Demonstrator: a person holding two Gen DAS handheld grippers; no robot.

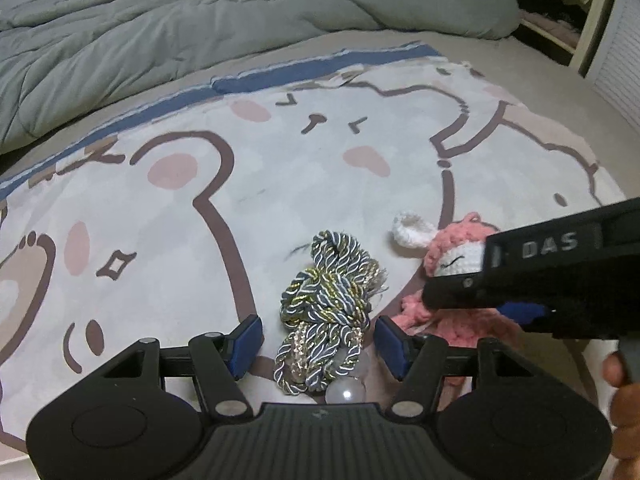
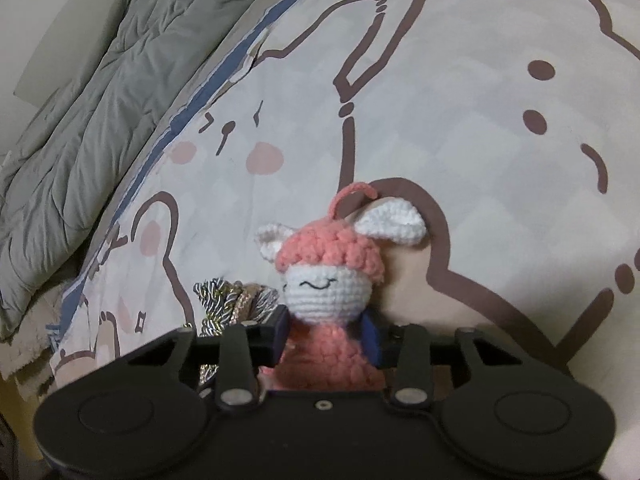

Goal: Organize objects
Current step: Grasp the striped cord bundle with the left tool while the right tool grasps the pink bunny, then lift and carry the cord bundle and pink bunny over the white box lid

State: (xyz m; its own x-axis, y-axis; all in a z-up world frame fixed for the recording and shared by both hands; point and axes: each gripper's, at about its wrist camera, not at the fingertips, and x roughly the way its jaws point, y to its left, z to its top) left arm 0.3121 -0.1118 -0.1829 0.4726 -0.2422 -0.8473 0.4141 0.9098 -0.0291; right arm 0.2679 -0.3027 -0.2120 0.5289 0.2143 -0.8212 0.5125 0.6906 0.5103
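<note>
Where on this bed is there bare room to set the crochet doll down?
Free: the printed sheet between the rope bundle and the grey duvet, and the bear print to the bundle's left. Crowded: the near patch, where the bundle, a clear bead and the crochet doll sit close together between both grippers.

- One pink and white crochet sheep doll, at 3 o'clock from the rope.
- One bundle of twisted blue, white and gold rope.
- One clear round bead.
- One grey-green puffy quilt, at 12 o'clock.
- One bear-print sheet.
</note>
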